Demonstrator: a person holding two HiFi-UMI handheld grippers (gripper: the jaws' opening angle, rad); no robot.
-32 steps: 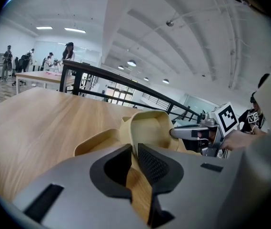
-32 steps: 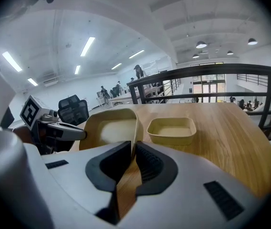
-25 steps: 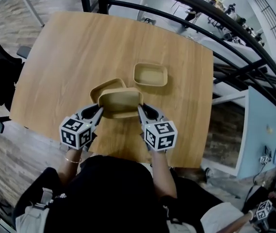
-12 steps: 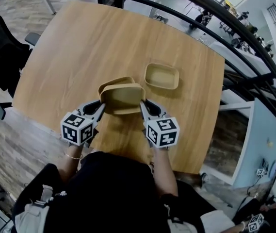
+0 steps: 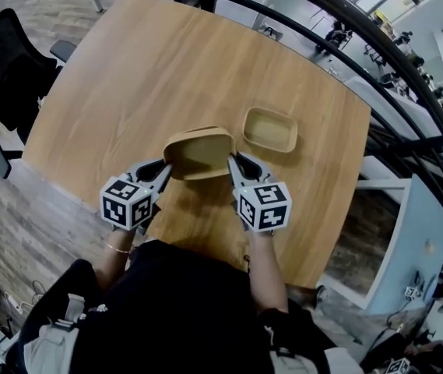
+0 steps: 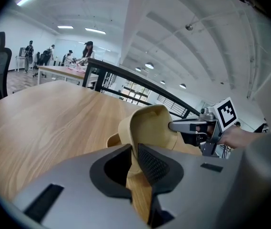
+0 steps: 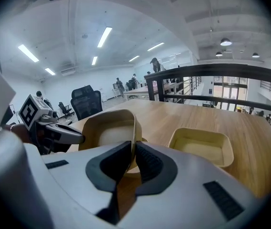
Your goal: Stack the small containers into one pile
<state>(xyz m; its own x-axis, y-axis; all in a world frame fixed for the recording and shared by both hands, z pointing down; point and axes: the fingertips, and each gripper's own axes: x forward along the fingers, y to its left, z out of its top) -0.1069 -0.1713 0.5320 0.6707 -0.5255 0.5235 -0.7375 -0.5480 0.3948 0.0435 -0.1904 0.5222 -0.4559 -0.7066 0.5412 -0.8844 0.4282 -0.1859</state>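
Note:
I hold one tan container (image 5: 199, 153) just above the wooden table (image 5: 120, 68), one gripper at each short end. My left gripper (image 5: 165, 170) is shut on its left rim (image 6: 134, 151), and my right gripper (image 5: 233, 162) is shut on its right rim (image 7: 133, 149). A second tan container (image 6: 113, 140) lies directly under it, almost wholly hidden in the head view. The third container (image 5: 269, 128) sits empty on the table just to the right (image 7: 202, 146), apart from the others.
A black railing (image 5: 322, 29) curves past the table's far right side, with a drop behind it. A black office chair (image 5: 3, 61) stands at the table's left. The table edge nearest me lies under my grippers.
Both grippers have carried the held container away from me, over the second container. That one showed at the left behind it before and is now nearly covered.

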